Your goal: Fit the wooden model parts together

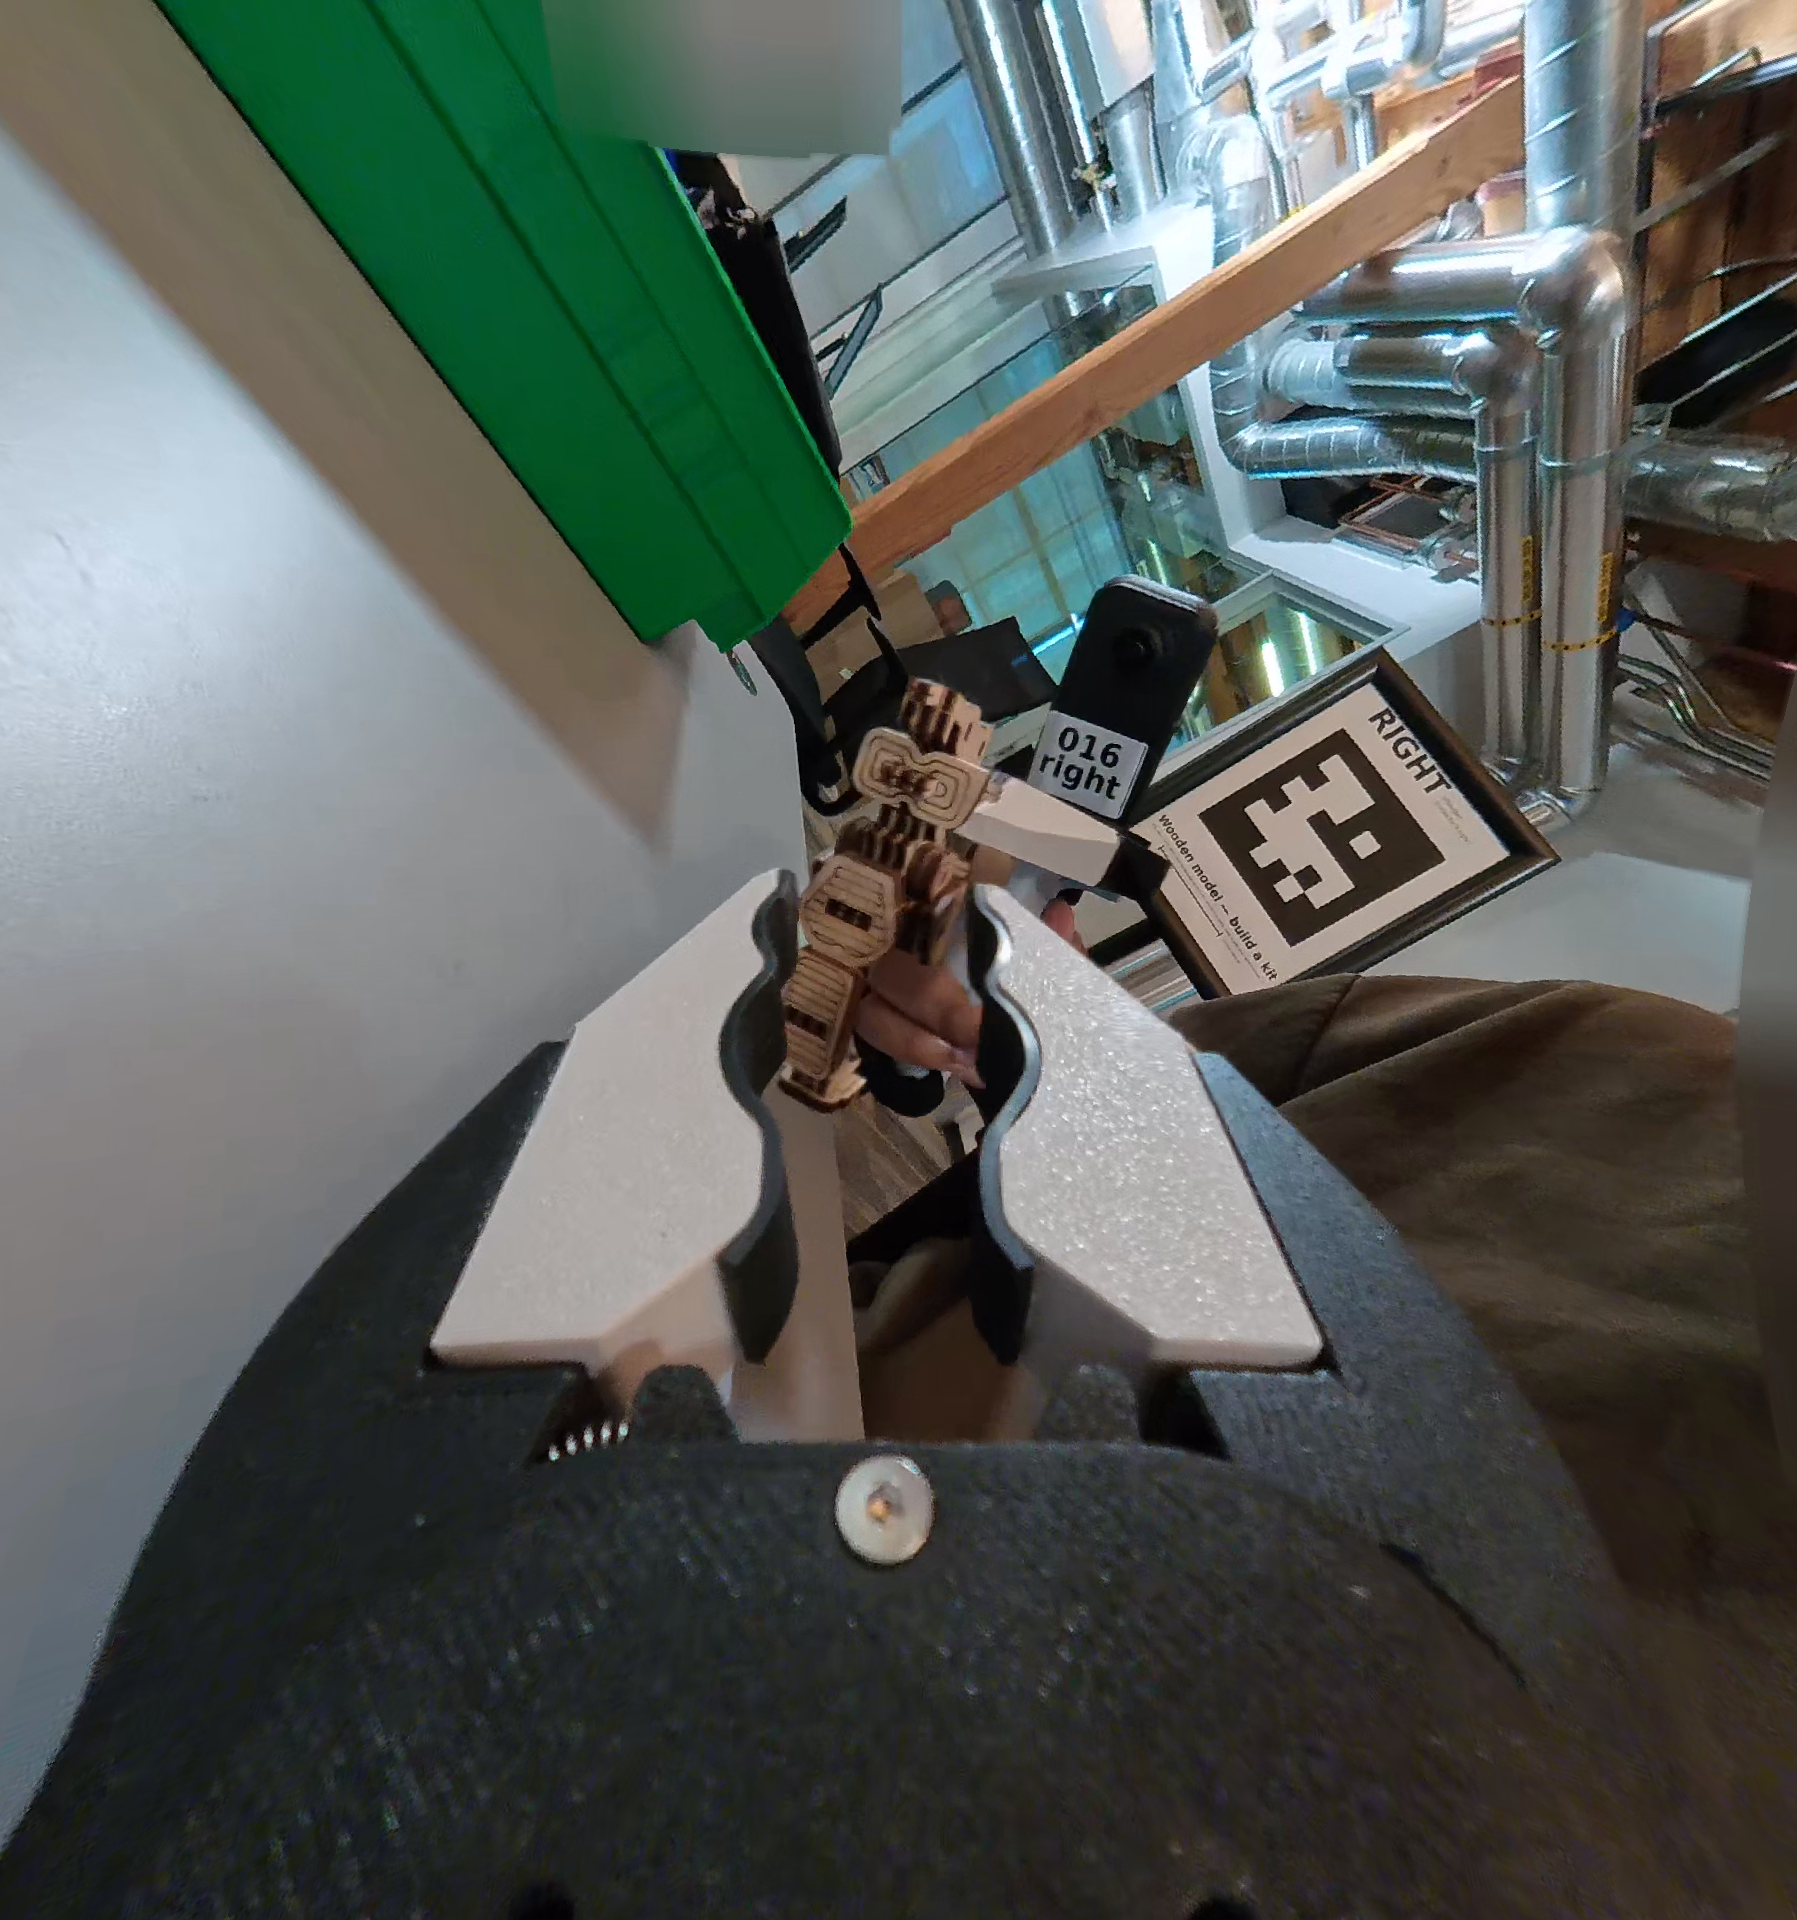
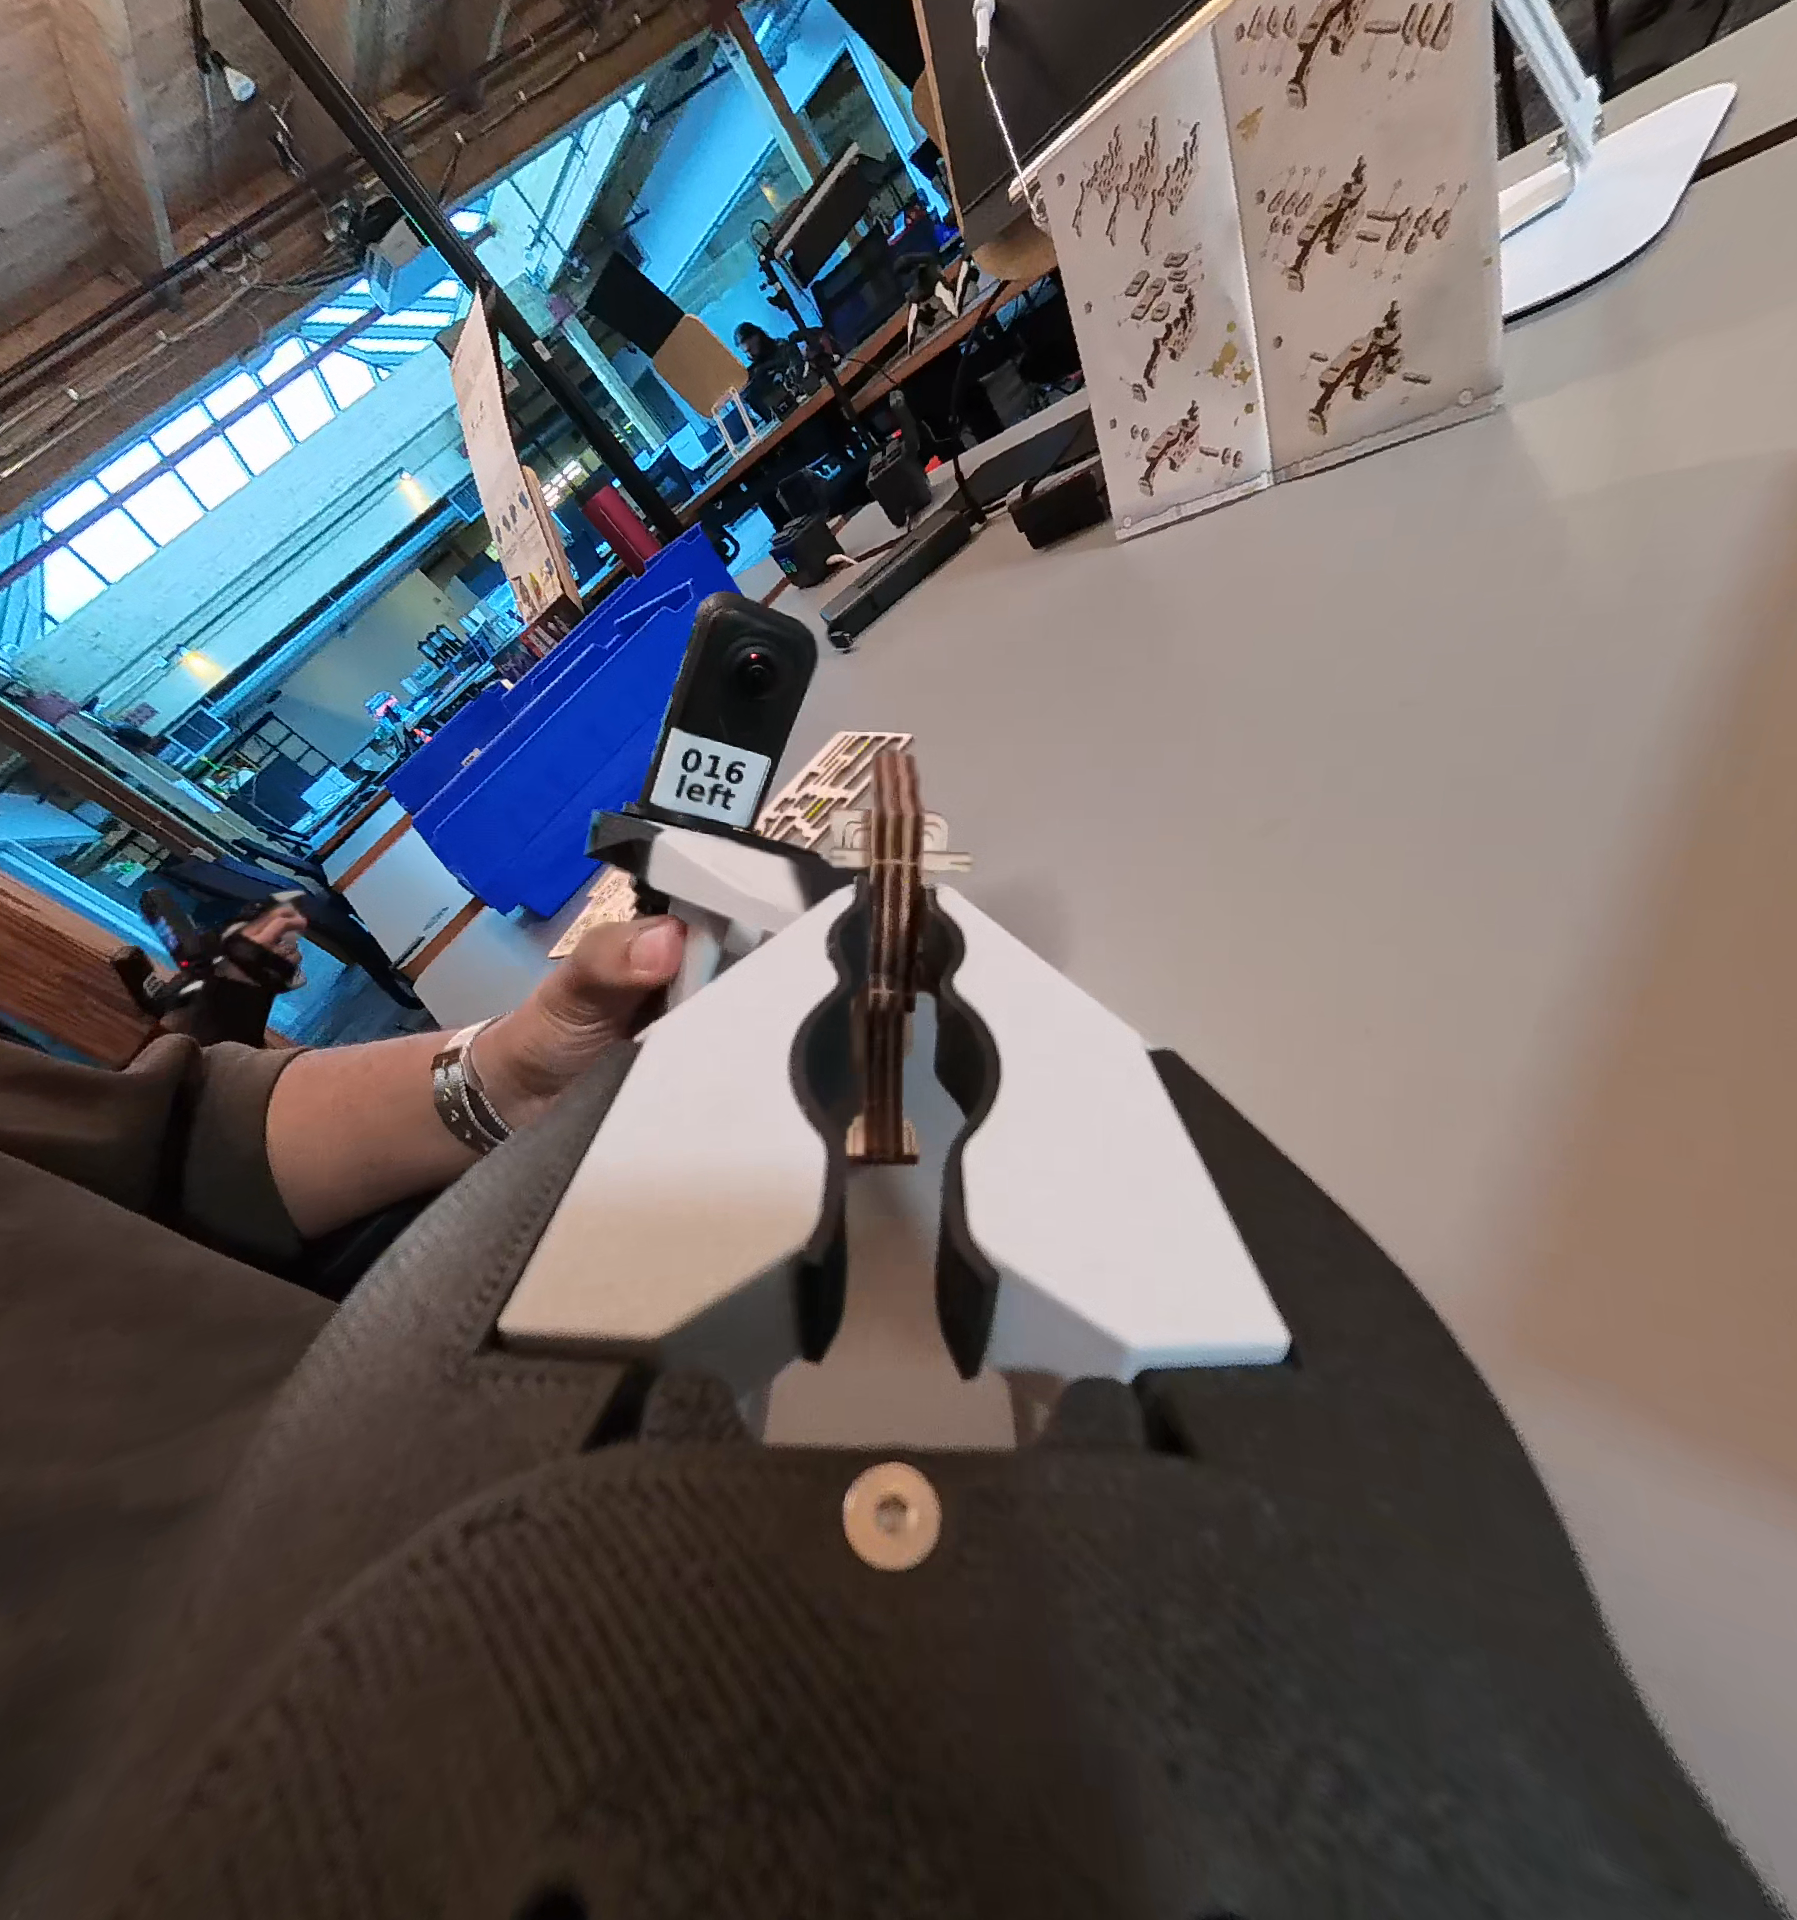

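The wooden model, a stack of laser-cut layered plates, hangs in the air between both grippers. In the left wrist view it stands between my left gripper's fingertips, and both pads lie against its lower part. My right gripper comes in from the right and grips the model's upper part. In the right wrist view my right gripper is shut on the model, seen edge-on, with a thin cross piece sticking out at both sides. The left gripper reaches in from the left there.
A green crate lies at the upper left and a framed marker sign behind. The grey table carries a wooden part sheet, a blue crate, standing instruction sheets and a white lamp base. Only a small space, under 4 cm, lies between the two pairs of fingers.
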`<state>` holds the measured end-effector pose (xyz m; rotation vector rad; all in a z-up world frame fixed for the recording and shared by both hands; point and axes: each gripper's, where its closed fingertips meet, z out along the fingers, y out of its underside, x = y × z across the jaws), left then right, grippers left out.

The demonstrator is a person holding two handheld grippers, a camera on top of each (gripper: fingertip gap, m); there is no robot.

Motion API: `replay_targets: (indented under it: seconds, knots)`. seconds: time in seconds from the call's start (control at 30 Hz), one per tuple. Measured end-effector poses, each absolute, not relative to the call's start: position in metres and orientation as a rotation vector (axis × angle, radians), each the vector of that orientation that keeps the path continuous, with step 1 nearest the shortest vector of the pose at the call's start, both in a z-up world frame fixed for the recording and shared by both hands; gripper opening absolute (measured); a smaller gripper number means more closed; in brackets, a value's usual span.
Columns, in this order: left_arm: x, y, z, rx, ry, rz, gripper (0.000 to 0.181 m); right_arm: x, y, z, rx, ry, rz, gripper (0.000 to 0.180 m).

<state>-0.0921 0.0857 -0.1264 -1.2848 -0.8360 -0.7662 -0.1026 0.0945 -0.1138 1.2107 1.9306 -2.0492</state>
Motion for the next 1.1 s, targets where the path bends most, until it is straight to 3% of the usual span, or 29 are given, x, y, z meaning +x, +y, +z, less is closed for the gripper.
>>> replay_targets:
  seconds: [0.1,0.27,0.4,1.1]
  knots:
    - [-0.0916,0.0854,-0.1250,-1.291,-0.824,-0.732,0.044,-0.1018,0.0930,-0.1148,1.213,1.955,-2.048,0.007]
    - [-0.0868,0.0914,-0.1310,-1.370,-0.811,-0.684,0.042,-0.0991,0.0900,-0.1113,1.190,1.979,-2.070,0.007]
    - [-0.0872,0.0902,-0.1298,-1.360,-0.810,-0.682,0.031,-0.0982,0.0890,-0.1126,1.190,1.994,-2.064,0.007]
    - [-0.0929,0.0859,-0.1274,-1.335,-0.834,-0.601,0.029,-0.0985,0.0896,-0.1156,1.183,2.003,-2.035,0.008]
